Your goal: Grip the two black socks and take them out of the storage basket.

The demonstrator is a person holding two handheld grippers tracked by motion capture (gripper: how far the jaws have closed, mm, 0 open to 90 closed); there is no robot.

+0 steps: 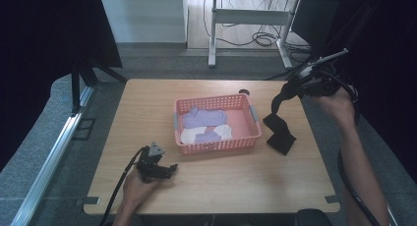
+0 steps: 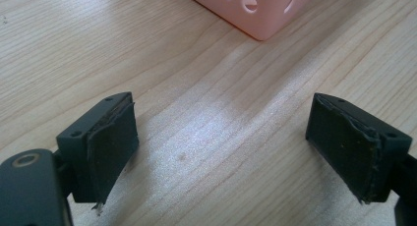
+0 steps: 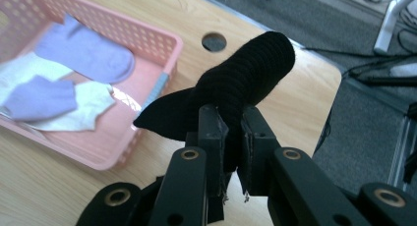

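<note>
Beside perforated pink plastic basket (image 1: 253, 113), right claw (image 3: 231, 147) pinching limp black ribbed sock (image 1: 281, 132); risks snagging rim. Left claw (image 2: 221, 137) wide, empty.

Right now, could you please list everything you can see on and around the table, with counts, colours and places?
Light wooden table: one, centre of the high view.
Pink perforated plastic basket: one, mid-table.
Purple socks: two, inside the basket.
White socks: apparently two, in the basket under one purple sock.
Black ribbed sock: one, hanging from the right gripper, lower end on the table right of the basket.
White desk frame: one, on the floor beyond the table, cables nearby.
Left gripper: fingers open, low over the table's near-left.
Right gripper: shut on the black sock, raised at the right.
</note>
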